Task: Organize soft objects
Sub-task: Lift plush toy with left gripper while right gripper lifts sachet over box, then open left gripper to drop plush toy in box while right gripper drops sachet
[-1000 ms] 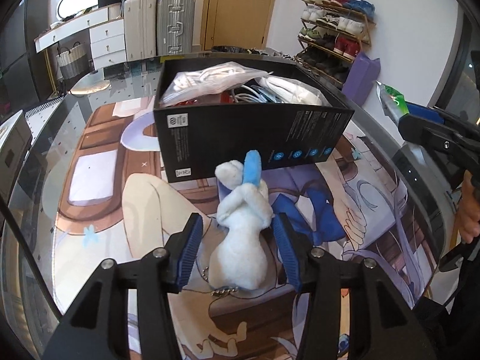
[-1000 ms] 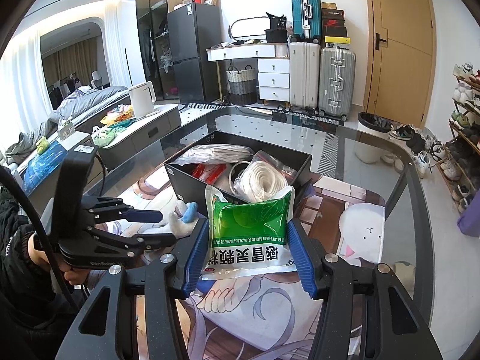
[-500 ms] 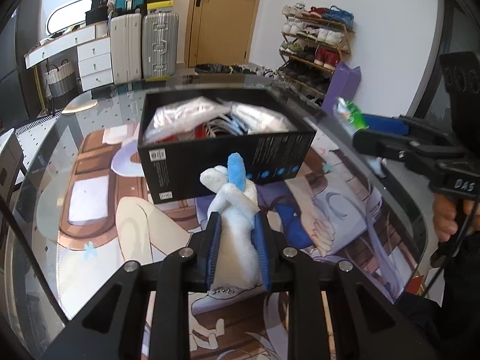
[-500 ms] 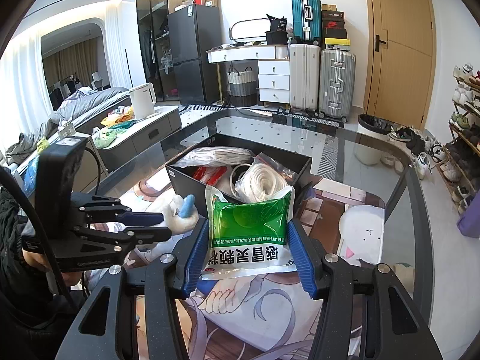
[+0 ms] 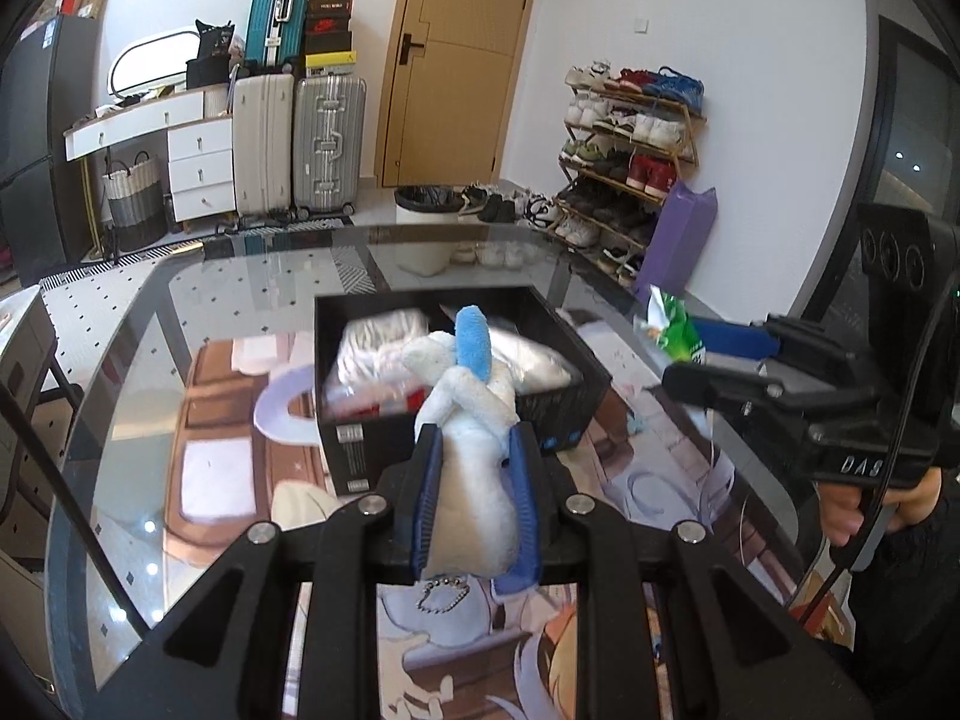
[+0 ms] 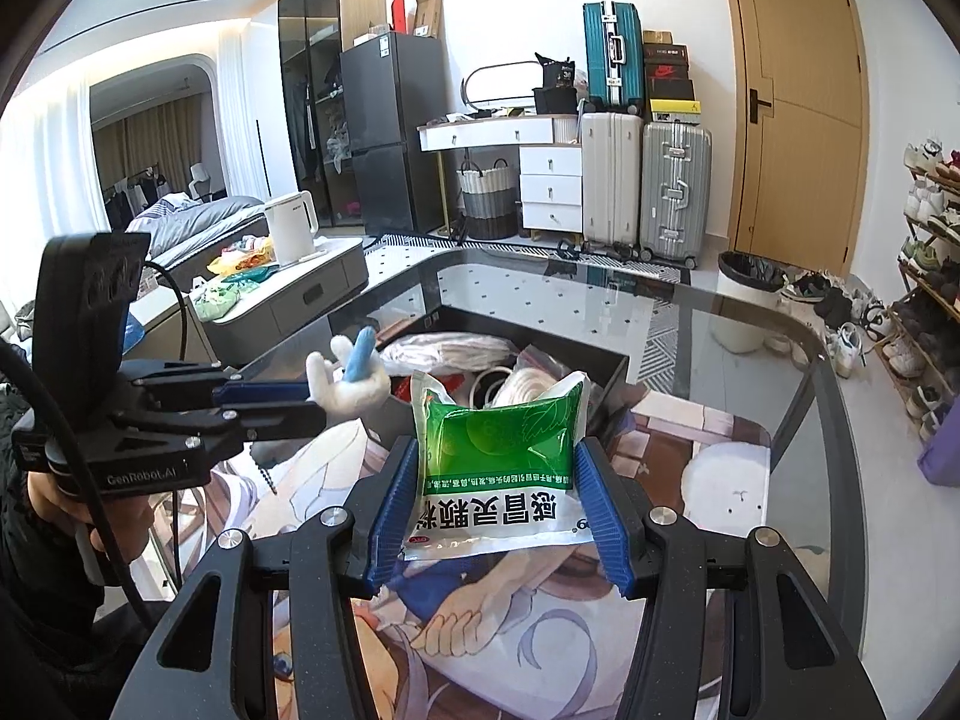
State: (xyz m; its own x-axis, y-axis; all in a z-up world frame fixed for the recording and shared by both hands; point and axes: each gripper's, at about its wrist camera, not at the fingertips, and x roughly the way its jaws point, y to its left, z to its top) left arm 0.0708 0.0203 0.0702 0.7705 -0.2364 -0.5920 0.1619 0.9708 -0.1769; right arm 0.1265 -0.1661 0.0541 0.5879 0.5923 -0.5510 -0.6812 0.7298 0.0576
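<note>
Here, going from the left, the left tool (image 5: 477, 504) was clamped on the white plush toy (image 5: 474, 450) around its body, the blue pads pressed into the stuffing on both sides. That mid-body grip probably kept the limp toy from folding, and its blue ear and head stood free past the fingertips. A small bead chain (image 5: 441, 594) hung from its lower end. In the right wrist view the toy was clear of the tabletop (image 6: 750, 324), just beside the near edge of the black box (image 5: 456, 438), likely so it could pass over the wall and drop in among the bagged items already there. The tool pointed forward and somewhat downward, with a hand (image 6: 102, 516) gripping its handle from below.

To the right, the right tool (image 6: 495, 510) was closed on the green-and-white sachet (image 6: 498, 468), gripping its two side edges so the flat pack stayed spread. It sat just short of the box, angled slightly downward, seemingly waiting its turn.
</note>
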